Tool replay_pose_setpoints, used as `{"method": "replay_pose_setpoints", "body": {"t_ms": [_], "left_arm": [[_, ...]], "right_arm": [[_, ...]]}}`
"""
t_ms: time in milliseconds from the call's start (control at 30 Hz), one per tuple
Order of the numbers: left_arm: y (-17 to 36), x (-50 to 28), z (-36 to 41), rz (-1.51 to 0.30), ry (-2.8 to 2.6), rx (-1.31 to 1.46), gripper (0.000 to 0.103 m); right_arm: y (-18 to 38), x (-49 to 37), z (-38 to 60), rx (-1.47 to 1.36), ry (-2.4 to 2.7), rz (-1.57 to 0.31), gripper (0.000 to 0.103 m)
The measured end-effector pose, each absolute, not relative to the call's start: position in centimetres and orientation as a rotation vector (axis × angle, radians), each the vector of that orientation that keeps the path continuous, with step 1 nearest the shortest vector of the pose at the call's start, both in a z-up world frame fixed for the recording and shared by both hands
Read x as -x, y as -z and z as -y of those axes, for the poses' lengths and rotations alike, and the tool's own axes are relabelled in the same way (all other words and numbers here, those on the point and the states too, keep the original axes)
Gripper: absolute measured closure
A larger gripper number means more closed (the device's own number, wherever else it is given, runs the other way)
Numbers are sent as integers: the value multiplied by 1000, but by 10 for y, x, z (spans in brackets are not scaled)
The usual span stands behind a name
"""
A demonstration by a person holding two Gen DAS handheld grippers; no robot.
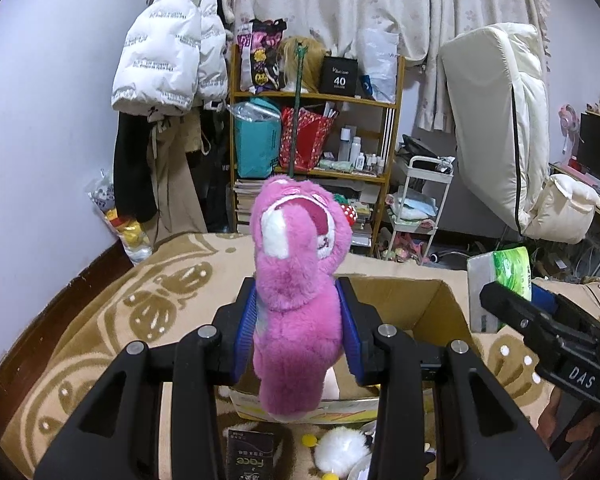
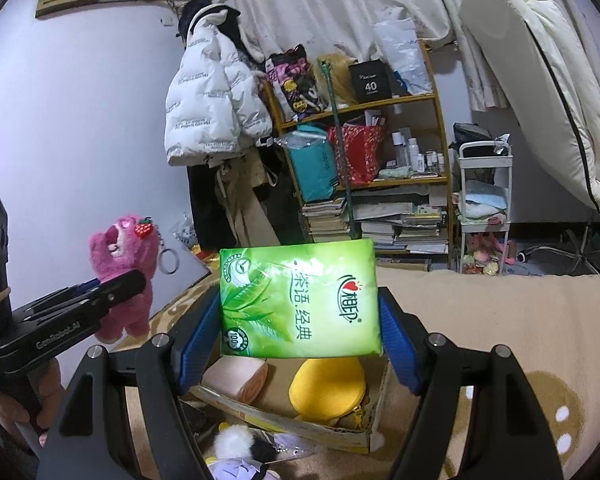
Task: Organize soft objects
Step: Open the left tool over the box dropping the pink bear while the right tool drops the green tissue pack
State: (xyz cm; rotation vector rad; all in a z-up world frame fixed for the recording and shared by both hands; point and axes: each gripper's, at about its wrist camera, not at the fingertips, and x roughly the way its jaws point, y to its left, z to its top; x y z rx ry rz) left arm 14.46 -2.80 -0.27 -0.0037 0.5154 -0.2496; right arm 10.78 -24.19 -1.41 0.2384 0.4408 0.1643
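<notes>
Soft things here lie on and above a brown patterned blanket (image 1: 100, 300) spread over the bed, with a cardboard box (image 1: 428, 300) standing open on it. In the right wrist view the box (image 2: 376, 412) holds a yellow pouch (image 2: 328, 388) and a pale roll-shaped cushion (image 2: 236, 376) side by side. Above the box, the right gripper (image 2: 300, 308) is clamped on a green tissue pack (image 2: 300, 300), its blue pads (image 2: 396, 344) pressed against both short edges, the pack held flat-on to the camera. The left gripper (image 1: 298, 332) squeezes a pink plush bear (image 1: 296, 280) around its body, head up, over the near rim of the box; in the right wrist view the same bear (image 2: 124, 272) hangs to the left with a strawberry charm (image 2: 143, 227) and a key ring (image 2: 168, 260) at its ear. In front of the box, low in the left view, sit a white fluffy toy (image 1: 340, 448) and a small dark packet (image 1: 248, 456) on the blanket
</notes>
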Motion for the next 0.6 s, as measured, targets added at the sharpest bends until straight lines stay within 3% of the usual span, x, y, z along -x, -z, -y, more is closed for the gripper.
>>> {"method": "replay_pose_setpoints", "body": {"t_ms": [600], "left_arm": [[46, -164, 44, -626, 267, -36, 66]], "right_arm": [[58, -127, 239, -232, -186, -566, 24]]}}
